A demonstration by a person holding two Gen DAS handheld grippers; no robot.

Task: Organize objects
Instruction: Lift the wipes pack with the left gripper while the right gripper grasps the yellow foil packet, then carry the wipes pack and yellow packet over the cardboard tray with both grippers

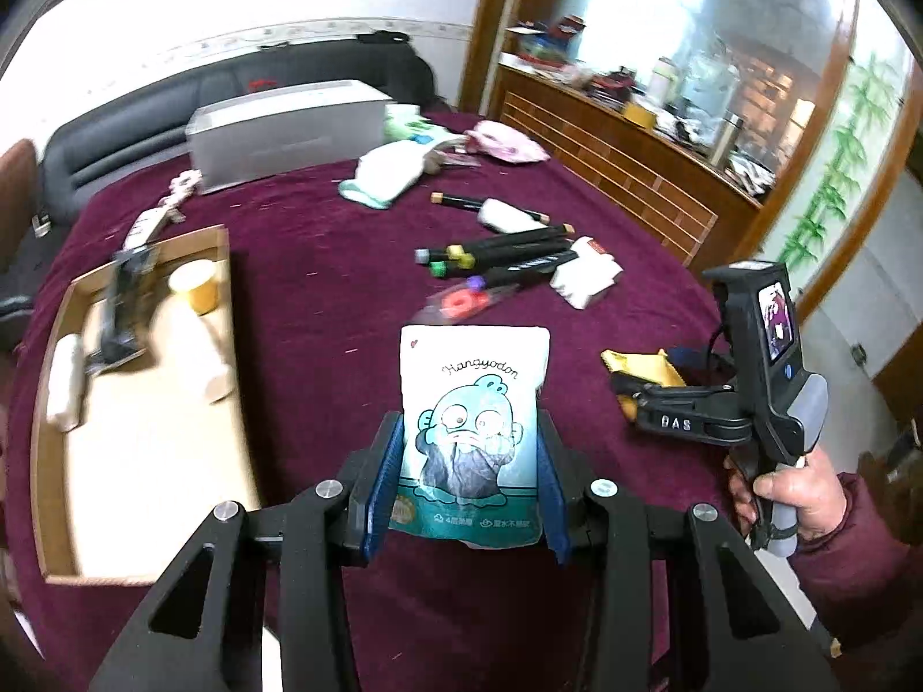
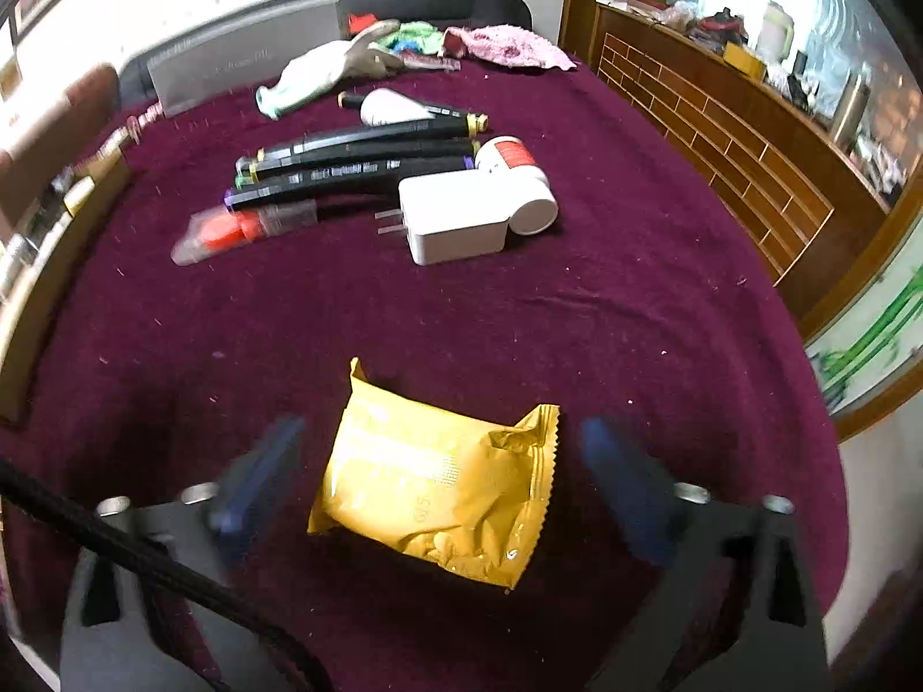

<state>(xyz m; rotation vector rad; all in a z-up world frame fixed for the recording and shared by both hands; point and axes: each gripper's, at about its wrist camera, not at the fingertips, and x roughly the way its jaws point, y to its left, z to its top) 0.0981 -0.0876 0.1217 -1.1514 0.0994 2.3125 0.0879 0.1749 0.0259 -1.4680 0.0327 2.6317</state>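
- Maroon cloth is covering the bench (image 1: 323, 288), and most of the clutter is still lying loose on it.
- Left tool (image 1: 470, 484) is clamped on a white and teal tissue pack (image 1: 474, 403), holding it upright above the near part of the cloth.
- Right tool (image 2: 441, 473) is standing with its pads apart on either side of a yellow packet (image 2: 438, 478), which is lying flat on the cloth; the pads are not touching it.
- At the far left, a cardboard tray (image 1: 225, 265) is already holding a small yellow cup (image 1: 196, 285), a white roll (image 1: 63, 380) and a dark blurred item I cannot make out, so I judge the sorting as begun but well short of half done.
- Still waiting in the middle are the black markers (image 2: 357, 155), a white charger plug (image 2: 456, 216), a white bottle with a red label (image 2: 516, 173), and an orange item in clear wrap (image 2: 231, 230).
- Farther off, a white glove (image 2: 323, 75) and a pink cloth (image 2: 507, 46) are lying beside a grey box (image 1: 288, 127).
- Open cloth between the tissue pack and the tray is giving the left tool a clear run leftward; the tray's raised wall is the edge to clear.
- On the right, a wooden cabinet (image 2: 721, 132) is crowding the bench edge, leaving less room there.
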